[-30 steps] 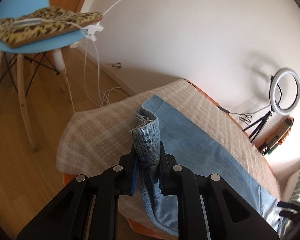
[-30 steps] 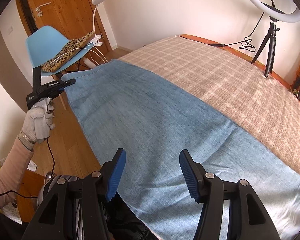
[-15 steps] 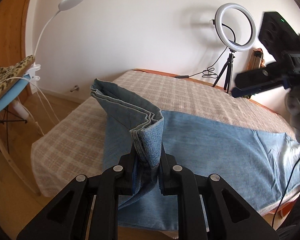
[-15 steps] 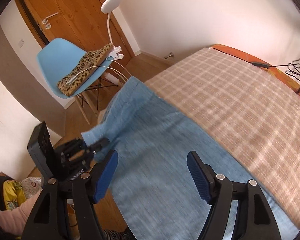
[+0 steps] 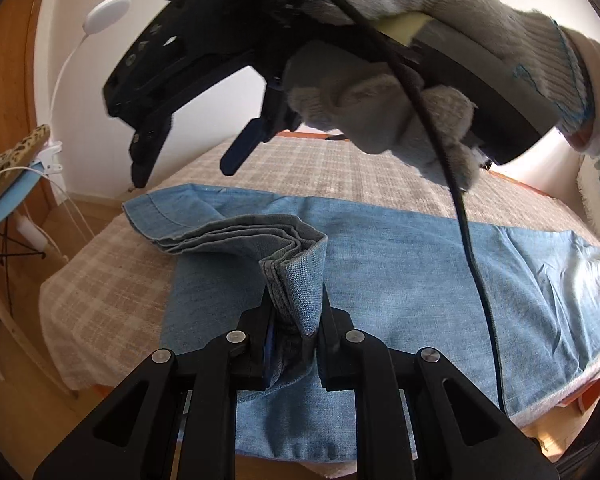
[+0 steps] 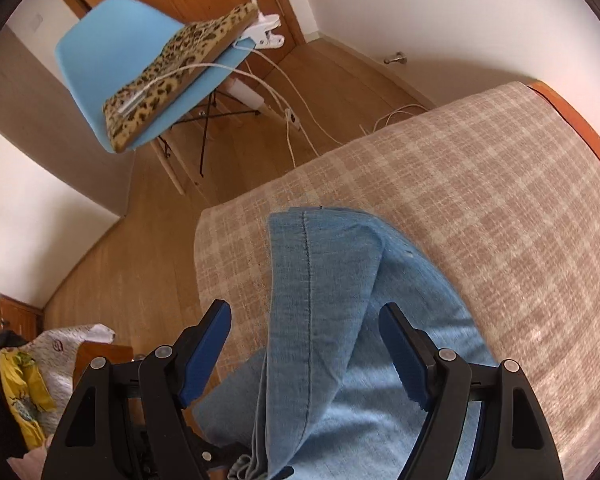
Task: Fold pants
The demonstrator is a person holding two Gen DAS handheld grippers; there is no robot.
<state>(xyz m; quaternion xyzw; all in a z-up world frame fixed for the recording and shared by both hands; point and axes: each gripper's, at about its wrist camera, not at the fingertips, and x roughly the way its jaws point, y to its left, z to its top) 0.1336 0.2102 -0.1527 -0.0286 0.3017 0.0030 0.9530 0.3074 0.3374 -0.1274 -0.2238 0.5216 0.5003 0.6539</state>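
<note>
Light blue jeans (image 5: 400, 264) lie lengthwise on a plaid bed cover (image 5: 340, 168). My left gripper (image 5: 294, 312) is shut on the near corner of the stacked leg hems, lifting it into a raised fold. The right gripper (image 5: 184, 170), held by a gloved hand (image 5: 380, 100), hovers above the far hem corner. In the right wrist view that gripper (image 6: 304, 316) stands open, wide, pointing steeply down. The jeans' stitched hem (image 6: 328, 264) lies below and between its blue pads (image 6: 204, 356), which do not touch it.
The bed's end and a wooden floor (image 6: 148, 264) lie beyond the hems. A blue chair (image 6: 100, 52) with a leopard cushion (image 6: 180, 68) and a clip lamp (image 5: 106, 10) stands there. A black cable (image 5: 472, 260) hangs from the right hand across the jeans.
The right gripper swept along the jeans to the hem end and its jaws widened. The left gripper rolled and shifted, still holding the hem corner.
</note>
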